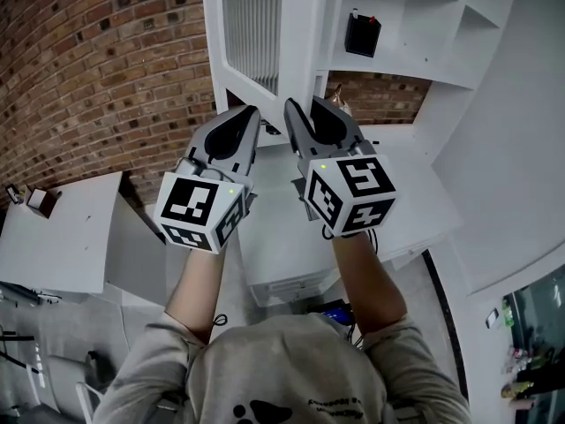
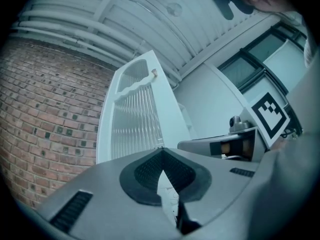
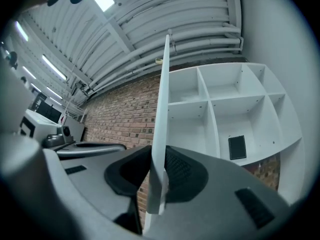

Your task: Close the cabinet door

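The white cabinet door with a ribbed glass panel stands open, edge-on in front of me. In the right gripper view its thin edge runs down between the jaws of my right gripper, whose pads press on it. In the head view my right gripper reaches up to the door's lower edge. Close to its left, my left gripper is raised beside the door, jaws shut with nothing held. In the left gripper view its tips meet before the door panel.
The white cabinet has open shelves, and a black box sits on one. A brick wall runs behind and to the left. A white unit stands below my hands, a white table at the left.
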Motion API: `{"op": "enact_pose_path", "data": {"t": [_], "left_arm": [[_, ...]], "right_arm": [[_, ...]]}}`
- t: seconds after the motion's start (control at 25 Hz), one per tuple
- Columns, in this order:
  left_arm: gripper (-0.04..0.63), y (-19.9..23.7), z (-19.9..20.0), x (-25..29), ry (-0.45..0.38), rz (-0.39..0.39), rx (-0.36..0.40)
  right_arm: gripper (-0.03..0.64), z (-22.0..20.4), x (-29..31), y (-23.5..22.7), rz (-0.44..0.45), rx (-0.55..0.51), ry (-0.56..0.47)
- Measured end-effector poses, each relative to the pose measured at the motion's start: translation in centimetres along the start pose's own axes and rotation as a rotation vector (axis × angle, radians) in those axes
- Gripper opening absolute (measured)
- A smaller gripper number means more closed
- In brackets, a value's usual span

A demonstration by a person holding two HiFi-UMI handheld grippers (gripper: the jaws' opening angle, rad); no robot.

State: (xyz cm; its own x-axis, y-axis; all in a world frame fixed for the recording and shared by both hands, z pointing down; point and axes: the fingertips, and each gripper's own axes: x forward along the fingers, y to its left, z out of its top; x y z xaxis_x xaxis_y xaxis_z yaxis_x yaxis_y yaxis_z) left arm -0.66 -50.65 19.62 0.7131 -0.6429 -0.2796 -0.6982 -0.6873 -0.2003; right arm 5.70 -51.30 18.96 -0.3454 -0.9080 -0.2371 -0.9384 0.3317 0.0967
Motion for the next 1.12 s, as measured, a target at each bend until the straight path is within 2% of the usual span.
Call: {"op": "enact_pose_path", "data": {"t": [0.2, 0.52, 0.88, 1.12], "left_arm": [[0.008, -0.6, -0.9, 3.7, -0.004, 0.011, -0.008], [0.008, -0.7, -3.6, 8.5, 0.036, 0.033, -0.011], [0.008, -0.1, -5.2, 12.9, 0.064, 0.098, 0.008], [0.008, 0.0, -6.0, 15.1, 0.080, 0.151, 0.018]], "right_arm": [[0.091, -0.6, 0.6, -3.8, 0.067, 0.029, 0.001], [0.091, -1.4, 2.4, -9.0, 0.191, 0.081, -0.008], [0.097, -2.5, 5.0, -14.1, 0.305, 0.139, -0.028], [0.098, -2.9, 6.4, -15.7, 0.379, 0.149, -0.036]]}}
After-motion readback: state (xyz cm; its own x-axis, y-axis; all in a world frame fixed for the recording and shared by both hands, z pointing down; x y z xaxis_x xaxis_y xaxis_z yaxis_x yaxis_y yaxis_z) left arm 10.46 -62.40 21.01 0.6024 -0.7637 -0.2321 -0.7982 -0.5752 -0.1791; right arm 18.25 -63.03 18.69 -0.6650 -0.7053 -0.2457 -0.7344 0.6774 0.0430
